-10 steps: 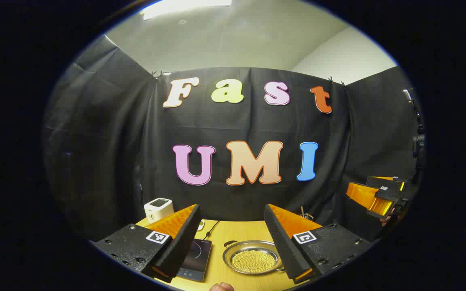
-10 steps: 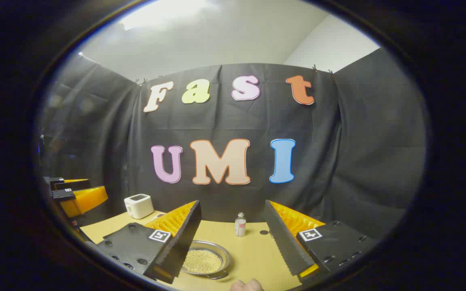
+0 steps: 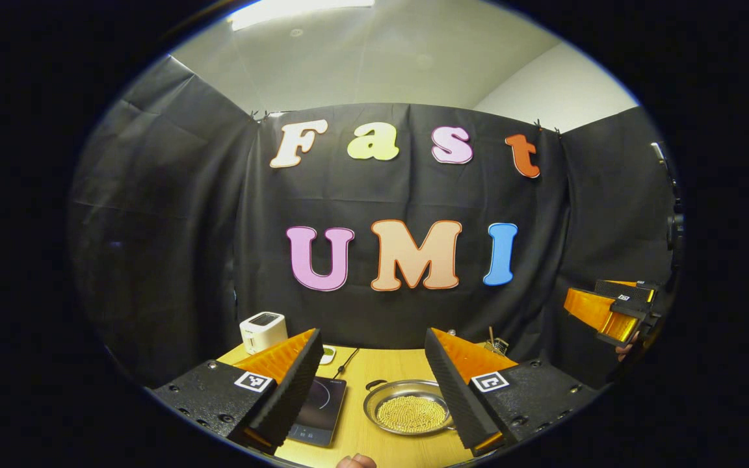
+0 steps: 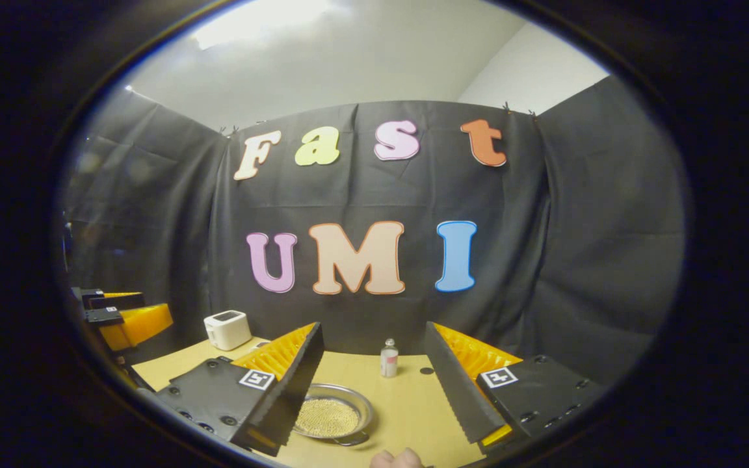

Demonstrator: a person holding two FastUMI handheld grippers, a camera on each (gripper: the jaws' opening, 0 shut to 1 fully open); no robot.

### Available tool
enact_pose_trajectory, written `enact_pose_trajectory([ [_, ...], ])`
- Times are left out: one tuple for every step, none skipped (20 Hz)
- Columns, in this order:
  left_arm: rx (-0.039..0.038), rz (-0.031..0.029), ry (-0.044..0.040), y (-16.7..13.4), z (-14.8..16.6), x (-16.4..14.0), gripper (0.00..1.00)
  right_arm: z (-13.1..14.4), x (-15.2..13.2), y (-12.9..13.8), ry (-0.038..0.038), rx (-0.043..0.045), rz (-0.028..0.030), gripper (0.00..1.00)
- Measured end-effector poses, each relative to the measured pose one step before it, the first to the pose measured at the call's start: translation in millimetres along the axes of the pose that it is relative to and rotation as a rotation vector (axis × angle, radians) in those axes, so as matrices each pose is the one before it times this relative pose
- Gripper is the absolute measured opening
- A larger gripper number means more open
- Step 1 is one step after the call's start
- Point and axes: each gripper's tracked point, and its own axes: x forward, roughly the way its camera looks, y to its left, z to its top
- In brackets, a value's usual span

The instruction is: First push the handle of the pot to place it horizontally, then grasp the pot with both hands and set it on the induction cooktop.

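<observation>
While both my tongs hang above the wooden table [image 3: 374, 370], my left gripper [image 3: 371, 383] gapes wide with nothing in it; the induction cooktop [image 3: 319, 411] lies lower left, the pot [image 3: 411, 407] of golden beads just right of it, apart. My right gripper [image 4: 374, 383] also stands spread and empty, the pot [image 4: 332, 416] behind its left finger, a small bottle [image 4: 388, 358] farther back.

Bright ceiling glare, dim booth, warped edges.

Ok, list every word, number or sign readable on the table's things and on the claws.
No text can be read on any of these.
On the left claw, the marker tag: a coded pattern, no words.
On the bottle, the label: too small to read.
On the induction cooktop, the panel: too blurred to read.
</observation>
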Motion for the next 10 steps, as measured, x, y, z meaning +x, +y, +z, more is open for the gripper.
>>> enact_pose_trajectory([
  [0.00066, 0.00159, 0.00050, 0.98, -0.46, -1.44, 0.95, -0.54, -0.48, 0.89, 0.00204, -0.00120, 0.00234, 0.94],
  [-0.00107, -0.00150, -0.00068, 0.27, 0.43, -0.34, 0.95, 1.41, 0.18, 1.04, -0.00257, 0.00219, 0.00159, 0.94],
  [0.00101, -0.00119, 0.00085, -1.07, -0.32, 0.97, 0.95, 1.00, 0.34, 0.59, -0.00251, 0.00277, 0.00065, 0.94],
  [0.00386, -0.00066, 0.00178, 0.19, 0.50, -1.12, 0.95, -0.01, -0.41, 0.74, 0.00217, 0.00041, 0.00014, 0.94],
  [0.00276, 0.00035, 0.00073, 1.08, -2.12, -0.97, 0.95, -1.41, -1.18, -0.11, 0.00276, -0.00008, -0.00012, 0.94],
  [0.00020, 0.00006, -0.00190, 0.70, 1.75, -0.09, 0.92, 0.32, -0.59, 0.37, 0.00016, 0.00138, -0.00049, 0.94],
  [-0.00039, 0.00189, -0.00393, 0.49, 1.28, -2.39, 0.95, 0.93, -0.79, 0.27, -0.00217, 0.00129, -0.00127, 0.94],
  [0.00028, -0.00061, -0.00220, 0.49, 1.33, -0.61, 0.95, 0.91, -0.26, 0.43, -0.00145, -0.00095, -0.00041, 0.94],
  [0.00348, 0.00101, 0.00168, 0.07, -1.41, 0.06, 0.92, -1.12, -0.76, 0.94, 0.00069, -0.00142, 0.00042, 0.94],
  [0.00253, -0.00058, -0.00200, 0.61, 1.08, -0.34, 0.92, -0.66, -0.61, 1.24, 0.00349, -0.00125, 0.00072, 0.94],
])
